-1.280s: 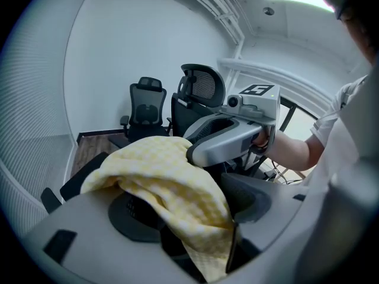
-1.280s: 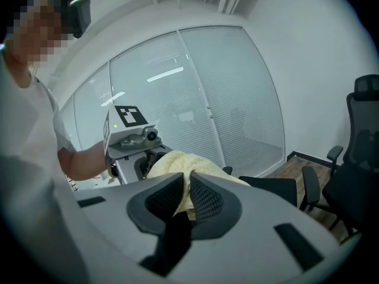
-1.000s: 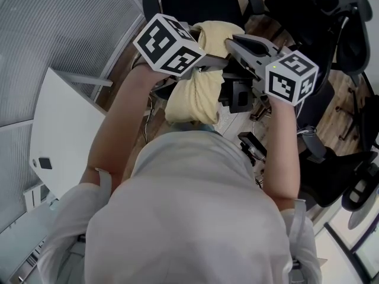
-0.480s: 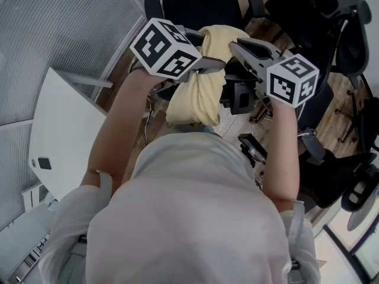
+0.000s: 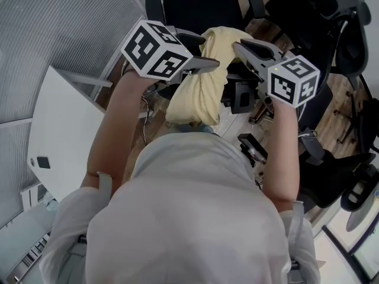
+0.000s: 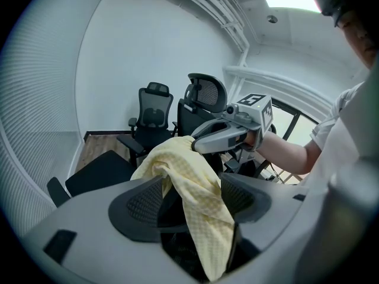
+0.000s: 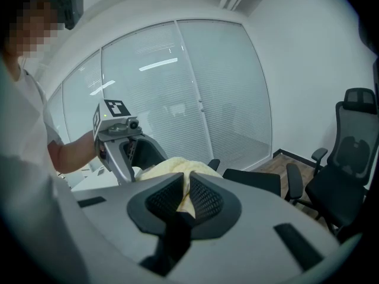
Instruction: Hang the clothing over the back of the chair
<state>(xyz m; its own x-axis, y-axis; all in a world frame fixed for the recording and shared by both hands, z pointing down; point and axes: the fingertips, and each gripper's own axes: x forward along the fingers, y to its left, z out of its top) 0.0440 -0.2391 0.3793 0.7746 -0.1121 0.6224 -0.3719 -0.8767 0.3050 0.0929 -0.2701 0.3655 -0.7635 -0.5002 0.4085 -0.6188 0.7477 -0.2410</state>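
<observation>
The yellow clothing (image 5: 200,87) is held up as a bunched, hanging mass between the two claws, directly in front of the person (image 5: 189,218). It is located on the near side of the seat of the black chair (image 5: 201,7). Whether it rests on the back of that chair cannot be determined, because the fabric covers that area.

The right claw (image 7: 185,179) is closed almost fully on an upper fold of the clothing. In the right gripper view, a thin strip of yellow fabric is pinched between the two black pads, which are separated only by that strip.

The left claw (image 6: 192,182) is applied to the clothing from the opposite side. In the left gripper view its jaws are set well apart. A broad band of fabric is passed between them. The band is draped over the tip of the pad at the picture's left and laid against the inner face of the other pad. A dark gap is visible beside the fabric, and no pinch is seen there.

Both claws are pointed away from the person and downward, with their tips near each other across the top of the clothing.

A white table (image 5: 59,135) is located at the person's left, beside a glass wall with blinds (image 5: 53,34). Further black chairs (image 5: 331,16) are grouped at the right on the wooden floor (image 5: 349,99).
</observation>
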